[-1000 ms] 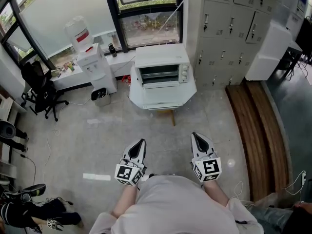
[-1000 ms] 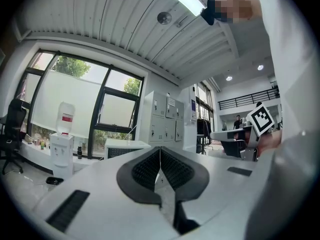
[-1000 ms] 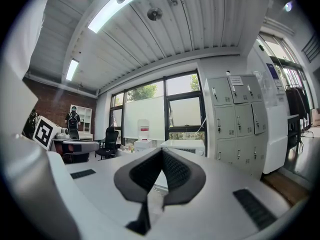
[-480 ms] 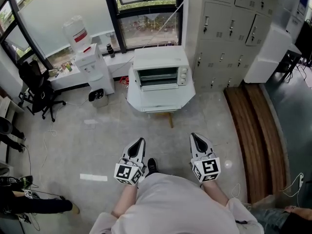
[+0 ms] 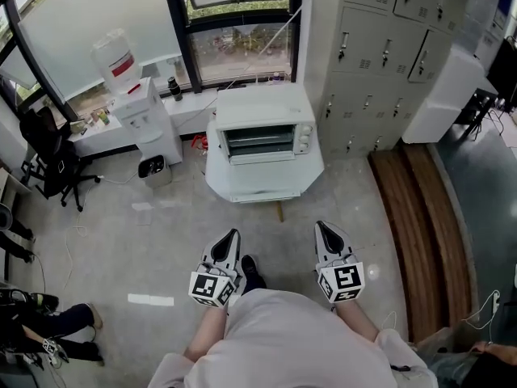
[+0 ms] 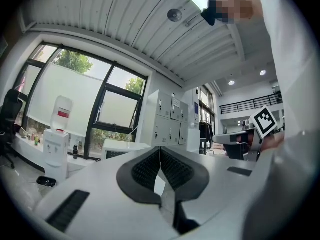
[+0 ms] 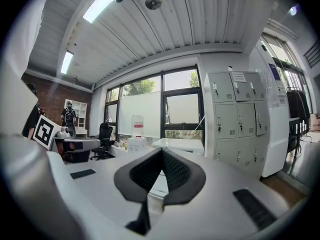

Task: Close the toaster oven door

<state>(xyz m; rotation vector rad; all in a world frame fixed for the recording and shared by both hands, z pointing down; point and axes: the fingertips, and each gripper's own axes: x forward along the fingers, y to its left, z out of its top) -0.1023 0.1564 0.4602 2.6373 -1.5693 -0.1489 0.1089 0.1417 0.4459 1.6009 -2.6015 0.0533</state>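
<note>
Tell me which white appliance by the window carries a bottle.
The water dispenser, left of the toaster oven: a red-labelled bottle tops it; the oven's top is bare.

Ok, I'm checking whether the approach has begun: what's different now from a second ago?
The person has stepped toward the toaster oven, which now sits slightly lower and larger in the head view, and a dark shoe has appeared beside the left gripper. Nothing was gripped or released. Unchanged: the left gripper and the right gripper are shut and empty, held ahead of the body, and the oven door is still open.
</note>
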